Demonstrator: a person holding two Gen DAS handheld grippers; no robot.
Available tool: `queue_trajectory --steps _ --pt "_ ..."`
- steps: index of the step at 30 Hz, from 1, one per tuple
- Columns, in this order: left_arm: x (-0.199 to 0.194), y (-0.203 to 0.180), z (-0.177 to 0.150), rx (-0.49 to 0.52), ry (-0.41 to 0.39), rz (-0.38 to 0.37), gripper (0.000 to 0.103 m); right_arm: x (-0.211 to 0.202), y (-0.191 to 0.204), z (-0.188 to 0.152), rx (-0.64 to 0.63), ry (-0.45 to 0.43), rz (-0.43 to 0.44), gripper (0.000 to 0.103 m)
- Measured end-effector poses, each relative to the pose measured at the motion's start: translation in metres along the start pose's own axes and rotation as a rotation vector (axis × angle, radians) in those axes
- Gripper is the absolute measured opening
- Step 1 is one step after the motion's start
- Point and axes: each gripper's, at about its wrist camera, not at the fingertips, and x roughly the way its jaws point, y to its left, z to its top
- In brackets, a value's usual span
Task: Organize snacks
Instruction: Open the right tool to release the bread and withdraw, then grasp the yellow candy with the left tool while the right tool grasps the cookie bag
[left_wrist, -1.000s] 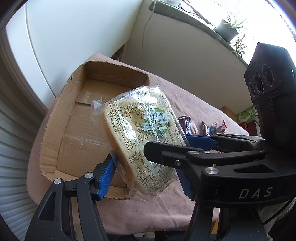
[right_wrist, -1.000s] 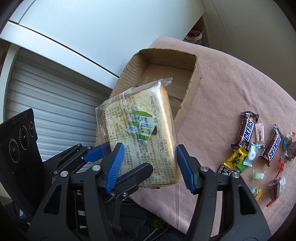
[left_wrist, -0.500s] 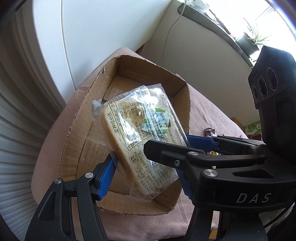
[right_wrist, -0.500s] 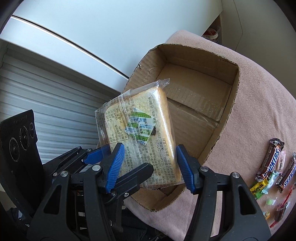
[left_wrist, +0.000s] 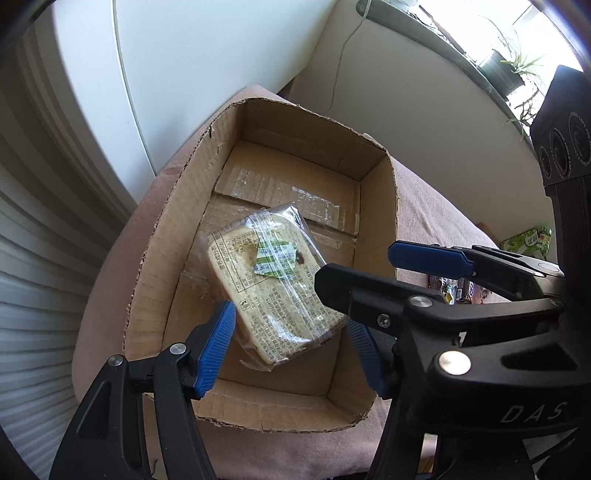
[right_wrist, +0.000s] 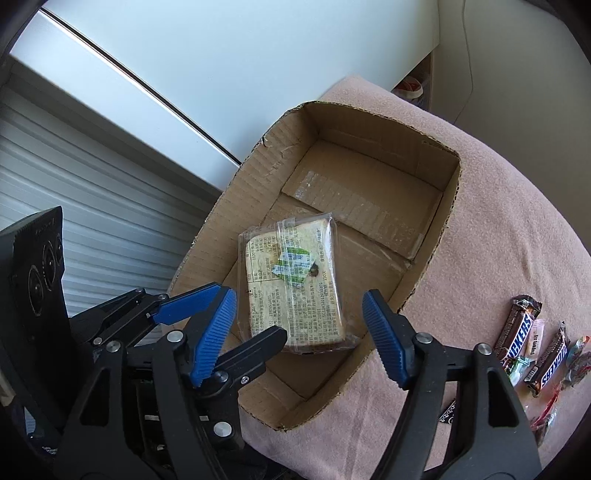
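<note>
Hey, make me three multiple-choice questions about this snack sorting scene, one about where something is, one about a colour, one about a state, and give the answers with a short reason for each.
1. Where is the wrapped bread?
A. inside the cardboard box
B. on the pink cloth
C. on the windowsill

2. What colour are the pads on the fingers?
A. red
B. blue
C. yellow

3. What is the right gripper doing with the bread?
A. squeezing it
B. standing open, clear of it
C. holding only its wrapper

Answers:
1 A, the bread lies on the box floor, walls all round it.
2 B, the ribbed pads on both grippers are blue.
3 B, its jaws have just been opening, and there is a gap on both sides of the bread.
</note>
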Motion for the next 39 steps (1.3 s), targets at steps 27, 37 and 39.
queue_trajectory --steps 27,37,39 --pt "0.025 -0.145 -0.031 0.313 0.054 -0.091 0.06 -0.125 -0.164 -0.123 0.231 -0.148 -0.274 0.074" --pt "0.078 -0.187 -0.035 0.323 0.168 -0.126 0.052 -0.122 -0.226 -0.17 0.281 -0.068 -0.307 0.074" --pt "0.087 -0.188 -0.034 0.307 0.186 -0.123 0.049 -0.117 -0.233 -0.173 0.282 -0.052 -0.298 0.074"
